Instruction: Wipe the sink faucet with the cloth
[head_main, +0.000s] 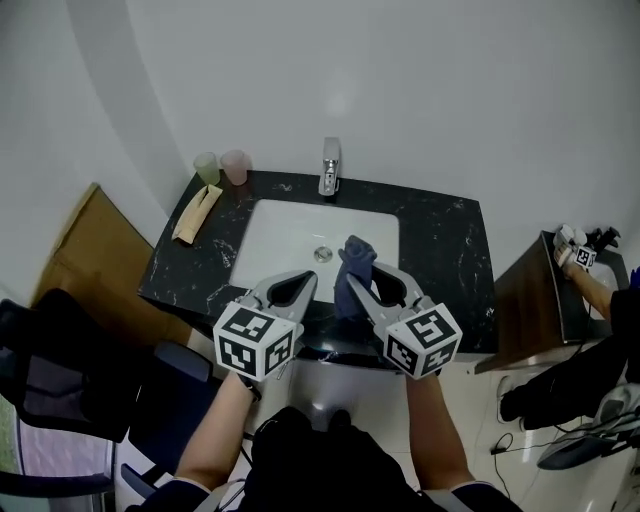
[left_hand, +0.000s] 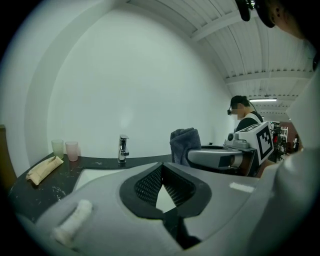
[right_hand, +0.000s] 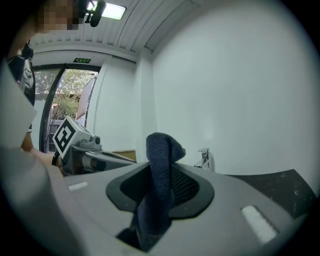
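The cloth (right_hand: 160, 170), dark blue, is pinched between the jaws of the right gripper (right_hand: 161, 192). It stands up out of them as a tall bunched strip. Its long axis runs roughly upright and its top end folds over forward, toward the faucet (right_hand: 204, 158). Judging by this, the pick-up is done and the wiping has not begun. The faucet is well ahead of the right gripper's tips, slightly to their right in its own view, and nothing touches it. It stands upright at the far edge of the sink (head_main: 262, 216), and its spout seems to reach back over the basin toward the grippers. What is left is to carry the cloth across the basin, press it on the faucet and rub it over the body and spout. The left gripper (head_main: 298, 288) is level with the right one and just to its left. Its jaws are together with nothing in them. Far ahead of it and to its left, two cups (head_main: 221, 166) stand on the counter (head_main: 445, 235).
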